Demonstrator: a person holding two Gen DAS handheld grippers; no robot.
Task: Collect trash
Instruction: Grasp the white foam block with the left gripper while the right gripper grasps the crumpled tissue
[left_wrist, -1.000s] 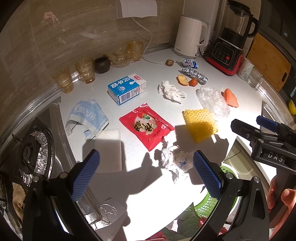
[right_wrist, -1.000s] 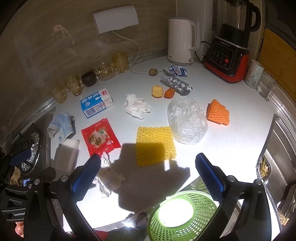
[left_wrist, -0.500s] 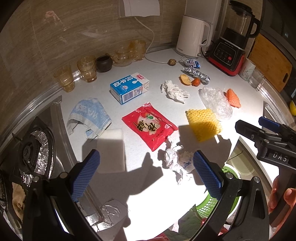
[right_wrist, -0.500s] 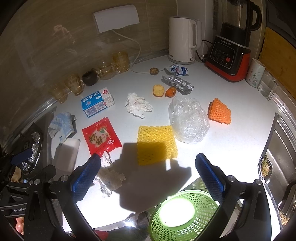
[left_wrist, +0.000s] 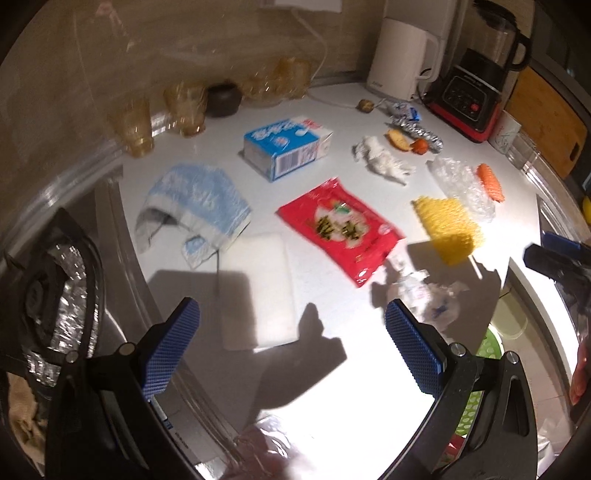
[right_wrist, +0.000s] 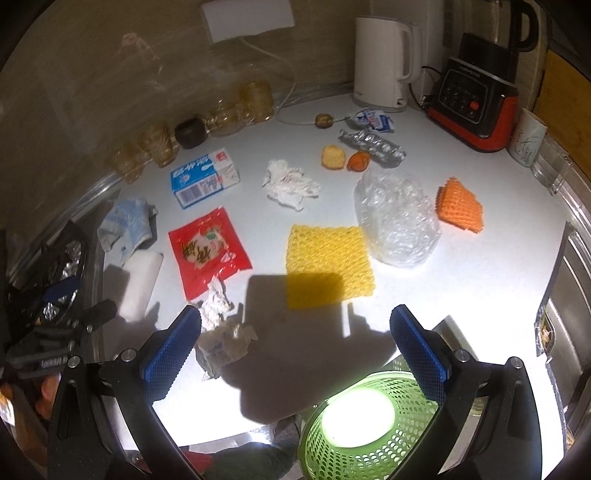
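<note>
Trash lies scattered on the white counter: a red snack wrapper, a yellow foam net, clear plastic wrap, an orange foam net, a blue milk carton, a crumpled tissue and crumpled paper. A green mesh basket sits below the counter edge. My left gripper hangs open above a white sponge. My right gripper is open over the near edge, empty, with the crumpled paper by its left finger.
Amber glasses and a dark bowl line the back wall. A white kettle and a red-based blender stand at the back right. A blue cloth lies at the left by the foil-lined stove. A sink is at the right.
My left gripper has moved forward and lower over the counter, so the sponge and red wrapper appear larger; its view is blurred. The right gripper has shifted slightly forward. Nothing was grasped.
</note>
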